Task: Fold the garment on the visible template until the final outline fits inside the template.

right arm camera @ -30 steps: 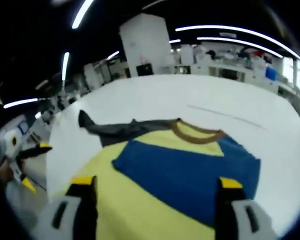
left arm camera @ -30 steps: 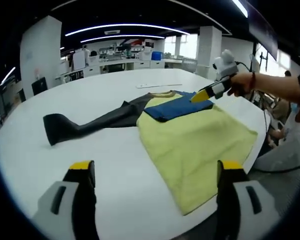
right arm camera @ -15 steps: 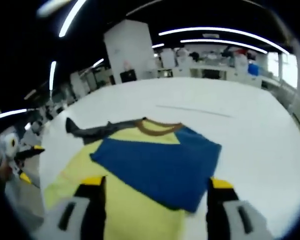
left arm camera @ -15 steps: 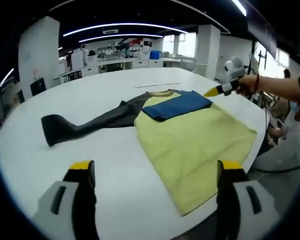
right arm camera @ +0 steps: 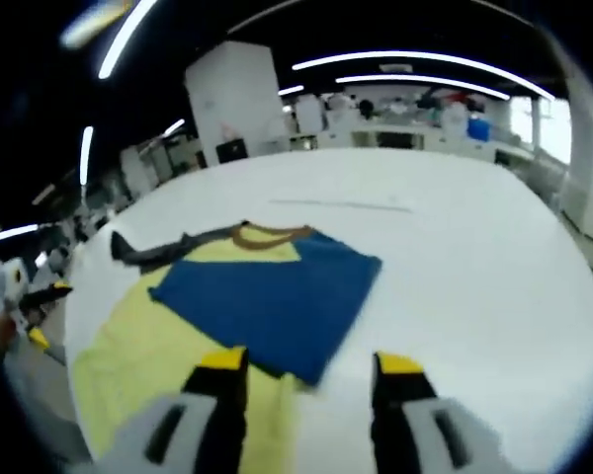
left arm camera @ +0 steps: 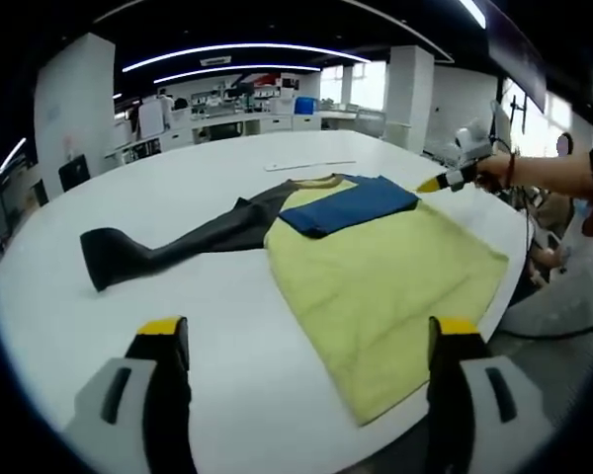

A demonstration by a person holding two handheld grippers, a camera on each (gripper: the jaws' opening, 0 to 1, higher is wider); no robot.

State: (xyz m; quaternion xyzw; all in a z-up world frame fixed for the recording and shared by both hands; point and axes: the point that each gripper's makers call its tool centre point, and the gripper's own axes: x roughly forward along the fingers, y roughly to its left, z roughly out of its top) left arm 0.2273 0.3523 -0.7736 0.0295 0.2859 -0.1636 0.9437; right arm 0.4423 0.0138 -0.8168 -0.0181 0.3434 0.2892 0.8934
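I read the table point(left arm camera: 227, 326) under my left jaws as smooth, white and faintly sheeny. Ahead of them the yellow garment point(left arm camera: 395, 286) is soft matt cloth with a slightly fuzzy nap; its folded blue panel point(left arm camera: 351, 205) looks flatter (same in the right gripper view, point(right arm camera: 267, 301)). The dark sleeve point(left arm camera: 168, 247) is matt fabric. Jaw tips look like yellow and black plastic, matt.
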